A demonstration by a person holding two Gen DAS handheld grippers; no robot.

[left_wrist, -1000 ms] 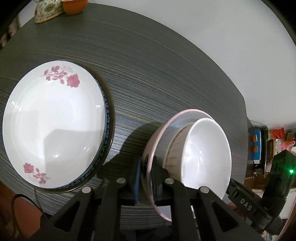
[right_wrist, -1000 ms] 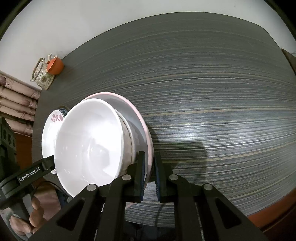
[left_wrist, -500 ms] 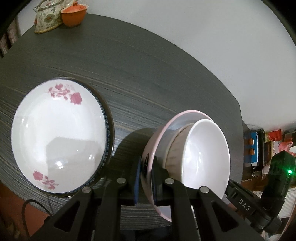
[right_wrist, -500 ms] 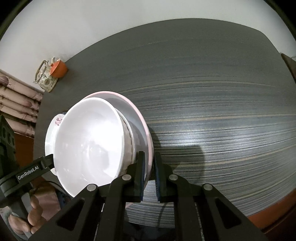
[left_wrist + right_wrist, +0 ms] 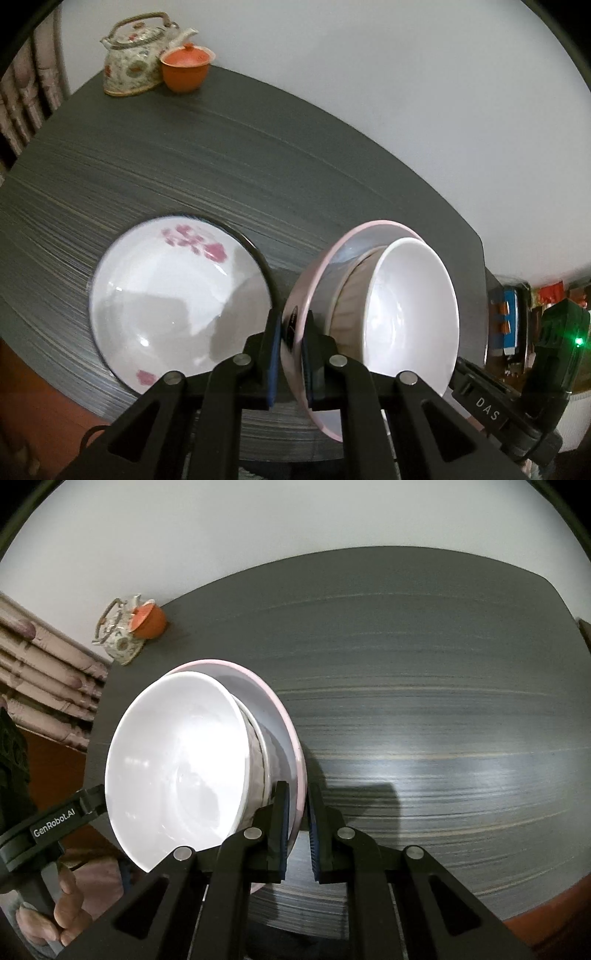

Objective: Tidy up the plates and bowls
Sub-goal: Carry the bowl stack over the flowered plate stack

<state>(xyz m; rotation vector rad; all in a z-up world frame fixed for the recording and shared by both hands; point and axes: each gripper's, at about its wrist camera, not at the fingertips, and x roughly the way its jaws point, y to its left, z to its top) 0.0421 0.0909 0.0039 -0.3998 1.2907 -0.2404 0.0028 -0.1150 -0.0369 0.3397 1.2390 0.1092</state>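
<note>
Bowls sit one inside another: a smooth white bowl (image 5: 410,314) nests in a wide pink-rimmed bowl (image 5: 314,280). Left gripper (image 5: 291,354) pinches one side of the pink rim, and right gripper (image 5: 297,830) pinches the other side, holding the stack above the desk (image 5: 424,701). The desk is dark grey with thin streaky lines. A shiny round plate with pink flowers (image 5: 177,299) lies flat beside the stack. A flowery teapot (image 5: 135,55) and an orange cup (image 5: 186,68) stand at the far edge by a plain pale wall.

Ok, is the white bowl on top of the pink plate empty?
Empty. The white bowl shows only a clean glossy inside, sitting on the pink plate that both grippers clamp.
</note>
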